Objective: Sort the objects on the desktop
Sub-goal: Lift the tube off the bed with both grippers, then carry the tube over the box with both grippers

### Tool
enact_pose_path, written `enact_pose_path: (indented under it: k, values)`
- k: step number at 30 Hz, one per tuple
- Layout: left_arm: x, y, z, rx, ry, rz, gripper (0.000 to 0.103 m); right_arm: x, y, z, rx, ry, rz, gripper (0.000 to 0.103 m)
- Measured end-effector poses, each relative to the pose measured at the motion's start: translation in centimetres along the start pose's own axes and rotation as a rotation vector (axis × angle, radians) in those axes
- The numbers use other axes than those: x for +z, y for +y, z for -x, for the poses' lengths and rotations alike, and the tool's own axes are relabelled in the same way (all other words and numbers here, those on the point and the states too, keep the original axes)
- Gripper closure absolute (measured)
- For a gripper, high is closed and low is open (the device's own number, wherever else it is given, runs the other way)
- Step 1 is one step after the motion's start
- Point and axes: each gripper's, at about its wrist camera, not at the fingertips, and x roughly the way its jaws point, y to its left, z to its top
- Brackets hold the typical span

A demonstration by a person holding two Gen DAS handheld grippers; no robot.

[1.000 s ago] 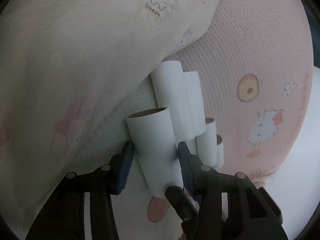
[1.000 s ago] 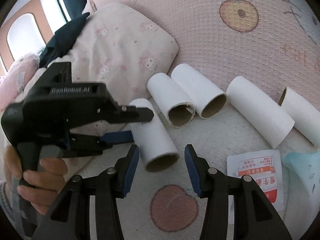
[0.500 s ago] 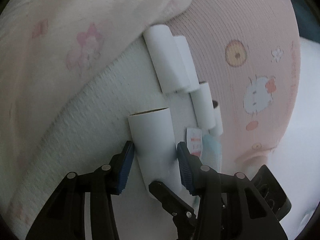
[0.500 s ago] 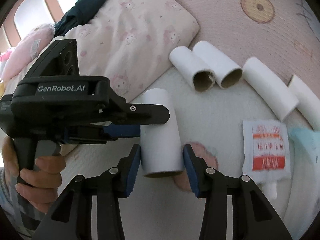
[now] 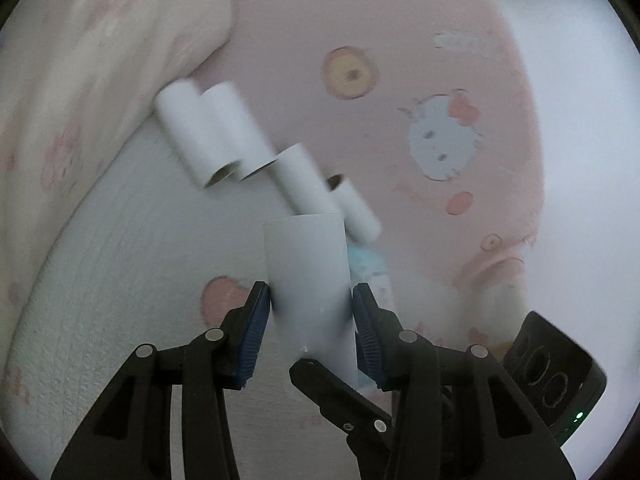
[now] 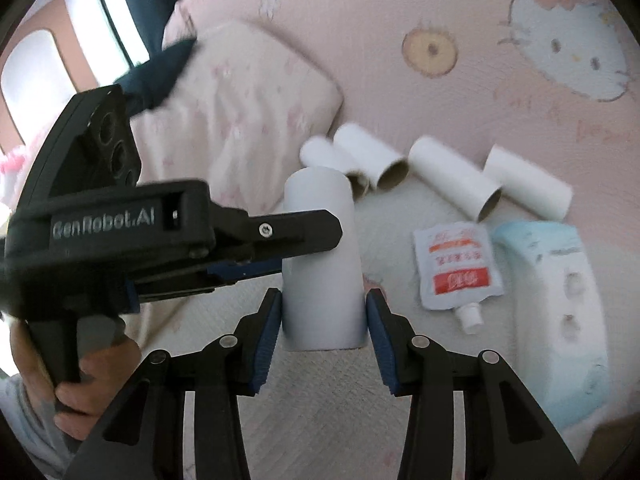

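A white cardboard tube (image 5: 310, 276) (image 6: 322, 260) is held upright above the white mat. My left gripper (image 5: 308, 304) is shut on it. My right gripper (image 6: 323, 312) is also shut on its lower end, from the other side. The left gripper's body (image 6: 160, 236) reaches in from the left in the right wrist view. Several more white tubes (image 6: 452, 178) (image 5: 216, 136) lie in a row at the back of the mat, against the pink bedding.
A white and red spouted pouch (image 6: 456, 268) and a pale blue tissue pack (image 6: 560, 304) lie on the mat to the right. A pink patterned pillow (image 6: 240, 120) lies at the back left. Pink cartoon-cat bedding (image 6: 520, 80) rises behind the tubes.
The held tube has been lifted up and away from the row, which now looks farther off. My right gripper has closed onto the tube. Both views are motion blurred.
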Motion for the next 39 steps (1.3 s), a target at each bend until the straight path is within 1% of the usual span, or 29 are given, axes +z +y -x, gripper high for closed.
enact_pose_path:
  k: [4, 7, 10, 15, 19, 22, 25, 29, 31, 33, 36, 37, 39]
  values:
    - [-0.7, -2.1, 1.9, -0.006, -0.023, -0.053, 0.056, 0.4, 1.1, 2.5, -0.034, -0.037, 0.026, 0.063]
    - [-1.4, -4.1, 2.6, -0.051, -0.029, -0.071, 0.056, 0.1, 2.1, 4.6, -0.077, -0.069, 0.049, 0.063]
    - [-2.8, -6.5, 3.1, -0.075, -0.026, -0.113, 0.056, -0.7, 2.1, 7.4, -0.100, -0.118, 0.021, 0.063]
    - [-4.7, -11.4, 3.8, -0.080, -0.047, -0.263, 0.056, -1.9, 1.2, 12.2, -0.128, -0.179, -0.020, 0.063]
    - [-5.2, -13.8, 4.4, -0.127, -0.048, -0.303, 0.056, -2.0, 1.2, 14.8, -0.163, -0.222, -0.032, 0.063]
    - [-5.6, -14.9, 4.7, -0.136, -0.059, -0.320, 0.056, -2.1, 1.3, 16.8, -0.183, -0.248, -0.037, 0.063]
    - [-5.6, -16.3, 4.6, -0.143, -0.040, -0.356, 0.056, -1.9, 1.4, 17.9, -0.198, -0.251, -0.048, 0.063]
    - [-5.2, -19.0, 4.6, -0.190, -0.011, -0.402, 0.056, -1.5, 1.3, 19.8, -0.234, -0.271, -0.056, 0.063]
    - [-5.1, -20.3, 4.5, -0.210, -0.004, -0.430, 0.056, -1.0, 1.2, 21.1, -0.266, -0.286, -0.056, 0.063]
    - [-5.2, -22.2, 4.1, -0.226, 0.027, -0.473, 0.056, -0.6, 1.0, 22.4, -0.305, -0.297, -0.054, 0.063]
    - [-5.7, -25.0, 3.1, -0.248, 0.078, -0.519, 0.056, -0.2, 0.2, 24.4, -0.376, -0.286, -0.076, 0.063]
    - [-5.7, -25.9, 2.6, -0.265, 0.100, -0.528, 0.056, -0.1, 0.0, 24.8, -0.391, -0.284, -0.086, 0.063]
    - [-5.9, -27.2, 1.6, -0.293, 0.141, -0.511, 0.057, 0.1, -0.8, 26.0, -0.433, -0.278, -0.097, 0.063]
